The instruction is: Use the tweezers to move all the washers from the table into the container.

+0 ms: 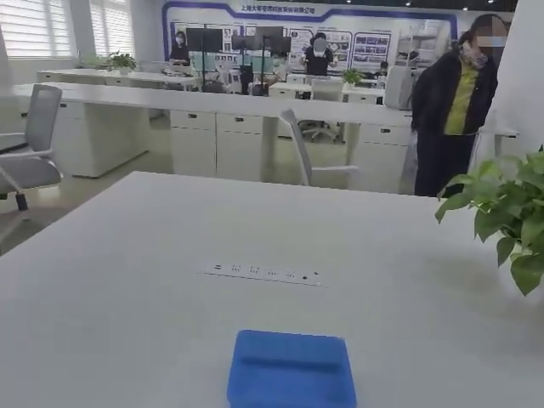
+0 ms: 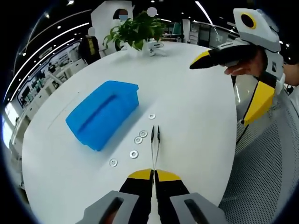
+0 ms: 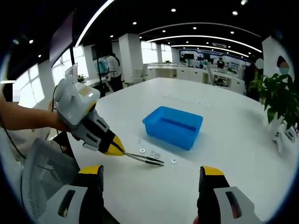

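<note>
A blue container (image 1: 289, 370) sits near the table's front edge, also shown as the container (image 2: 105, 114) and the container (image 3: 174, 126). Several small metal washers (image 2: 138, 139) lie loose on the white table beside it, seen again as the washers (image 3: 153, 152). My left gripper (image 2: 153, 173) is shut on slim tweezers (image 2: 154, 140), whose tips hover among the washers, a short way from the container. In the right gripper view the left gripper (image 3: 114, 148) holds the tweezers (image 3: 145, 158) pointing at the washers. My right gripper (image 3: 152, 175) is open, holds nothing, and hangs above the table edge.
A potted plant (image 1: 510, 212) stands at the table's right, with a small white object (image 2: 154, 46) beside it. A socket strip (image 1: 265, 273) is set in the table's middle. A mesh chair (image 3: 42, 177) stands by the table edge. People stand among desks behind.
</note>
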The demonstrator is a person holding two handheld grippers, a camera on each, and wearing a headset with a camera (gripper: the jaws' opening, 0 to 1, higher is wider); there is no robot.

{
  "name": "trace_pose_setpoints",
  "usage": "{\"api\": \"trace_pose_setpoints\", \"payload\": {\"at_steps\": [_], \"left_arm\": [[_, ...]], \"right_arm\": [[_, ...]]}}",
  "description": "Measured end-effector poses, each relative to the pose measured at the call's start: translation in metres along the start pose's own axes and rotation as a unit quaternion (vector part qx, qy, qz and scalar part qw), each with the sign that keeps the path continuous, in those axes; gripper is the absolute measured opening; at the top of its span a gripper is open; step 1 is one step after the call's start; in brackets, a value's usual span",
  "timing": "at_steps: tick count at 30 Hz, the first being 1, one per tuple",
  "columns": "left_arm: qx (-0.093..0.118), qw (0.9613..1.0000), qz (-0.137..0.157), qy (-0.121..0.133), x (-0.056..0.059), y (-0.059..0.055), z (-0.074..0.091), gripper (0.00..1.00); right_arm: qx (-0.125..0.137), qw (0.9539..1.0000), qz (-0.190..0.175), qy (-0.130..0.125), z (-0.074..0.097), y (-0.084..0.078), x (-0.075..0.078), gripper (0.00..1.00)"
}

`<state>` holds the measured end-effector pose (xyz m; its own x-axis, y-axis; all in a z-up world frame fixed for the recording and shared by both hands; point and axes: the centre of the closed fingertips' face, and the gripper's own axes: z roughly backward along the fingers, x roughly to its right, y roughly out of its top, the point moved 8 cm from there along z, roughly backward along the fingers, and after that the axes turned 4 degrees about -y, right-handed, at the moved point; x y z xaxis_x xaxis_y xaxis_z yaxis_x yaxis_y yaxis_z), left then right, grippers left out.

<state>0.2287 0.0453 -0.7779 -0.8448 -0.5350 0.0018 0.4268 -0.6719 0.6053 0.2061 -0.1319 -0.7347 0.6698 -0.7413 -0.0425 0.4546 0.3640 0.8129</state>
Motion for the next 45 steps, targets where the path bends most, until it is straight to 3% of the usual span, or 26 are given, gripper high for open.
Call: {"api": "trace_pose_setpoints", "payload": {"at_steps": [7, 11, 16, 21, 25, 32, 39, 45], "left_arm": [[0.029, 0.9996, -0.006, 0.001, 0.008, 0.018, 0.021, 0.0], [0.039, 0.9992, -0.007, -0.004, 0.011, 0.024, 0.027, 0.0], [0.044, 0.9987, -0.024, -0.009, 0.015, 0.029, 0.032, 0.0], [0.047, 0.9979, -0.04, -0.018, 0.019, 0.035, 0.035, 0.0], [0.049, 0.9971, -0.054, -0.02, 0.024, 0.039, 0.036, 0.0], [0.049, 0.9957, -0.077, -0.019, 0.024, 0.044, 0.037, 0.0], [0.037, 0.9919, -0.12, -0.021, 0.027, 0.049, 0.039, 0.0], [0.036, 0.9918, -0.12, -0.025, 0.026, 0.049, 0.039, 0.0]], "right_arm": [[-0.02, 0.9968, 0.04, 0.066, -0.024, 0.002, -0.013, 0.57], [-0.041, 0.9907, 0.048, 0.12, -0.041, 0.003, -0.022, 0.38], [-0.057, 0.9817, 0.101, 0.151, -0.061, 0.007, -0.027, 0.26], [-0.063, 0.9762, 0.127, 0.164, -0.072, 0.009, -0.031, 0.19], [-0.065, 0.9752, 0.142, 0.157, -0.075, 0.01, -0.027, 0.09], [-0.06, 0.9734, 0.153, 0.16, -0.072, 0.011, -0.028, 0.07], [-0.05, 0.9705, 0.172, 0.162, -0.074, 0.013, -0.037, 0.04], [-0.046, 0.9714, 0.167, 0.162, -0.075, 0.014, -0.037, 0.04]]}}
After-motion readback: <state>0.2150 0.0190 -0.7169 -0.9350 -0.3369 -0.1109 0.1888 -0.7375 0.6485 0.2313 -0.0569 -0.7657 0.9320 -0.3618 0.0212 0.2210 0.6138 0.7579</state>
